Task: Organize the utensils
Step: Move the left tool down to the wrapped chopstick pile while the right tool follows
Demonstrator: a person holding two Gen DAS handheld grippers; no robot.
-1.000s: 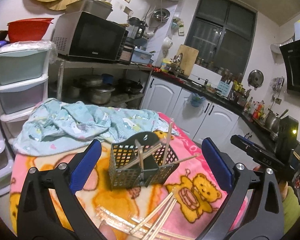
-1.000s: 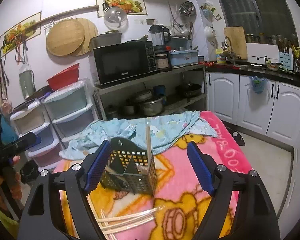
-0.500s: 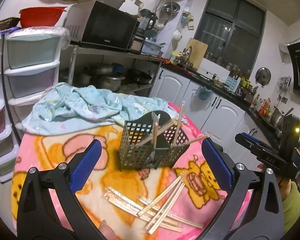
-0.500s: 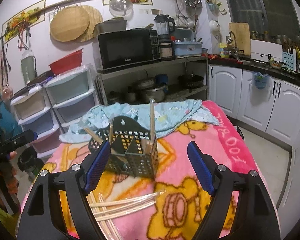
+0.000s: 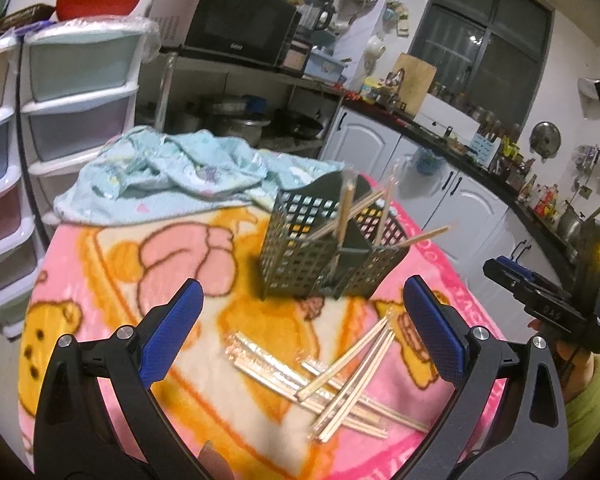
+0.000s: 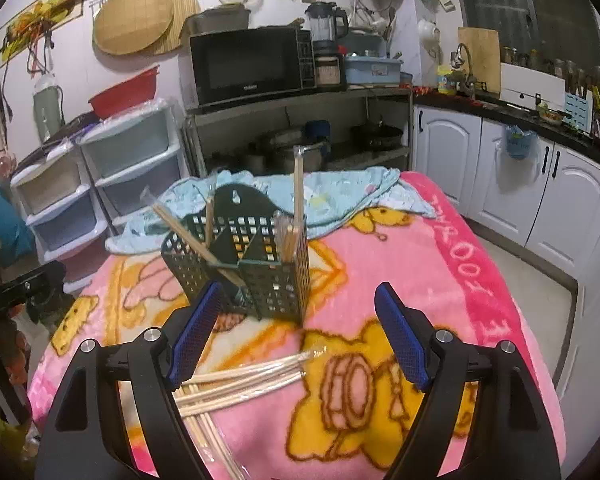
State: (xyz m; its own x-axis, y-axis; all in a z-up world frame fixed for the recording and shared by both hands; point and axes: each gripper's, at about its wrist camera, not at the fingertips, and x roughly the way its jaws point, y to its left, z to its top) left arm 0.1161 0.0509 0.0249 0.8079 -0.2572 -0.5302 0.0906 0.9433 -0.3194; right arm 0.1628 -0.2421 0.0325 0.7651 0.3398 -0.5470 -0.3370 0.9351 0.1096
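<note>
A dark green perforated utensil holder (image 5: 332, 248) (image 6: 244, 264) stands upright on a pink cartoon blanket (image 5: 112, 280) (image 6: 440, 264), with several wooden chopsticks leaning in its compartments. More chopsticks (image 5: 340, 372) (image 6: 244, 380), some in clear wrappers, lie loose on the blanket in front of it. My left gripper (image 5: 300, 300) hangs open above the loose pile, nothing between its blue pads. My right gripper (image 6: 300, 308) is open too, just before the holder, with the loose chopsticks under its left finger (image 6: 196, 328). The right gripper's body (image 5: 540, 300) shows at the edge of the left wrist view.
A crumpled light-blue cloth (image 5: 168, 176) (image 6: 332, 196) lies on the blanket behind the holder. Plastic drawer towers (image 5: 72, 92) (image 6: 100, 184) stand to the left, a shelf with a microwave (image 6: 248, 64) and pots behind, white cabinets (image 6: 540, 184) on the right.
Both grippers have sunk and tipped downward toward the blanket. The holder and loose chopsticks now sit higher and larger in both views. Jaws stay equally wide.
</note>
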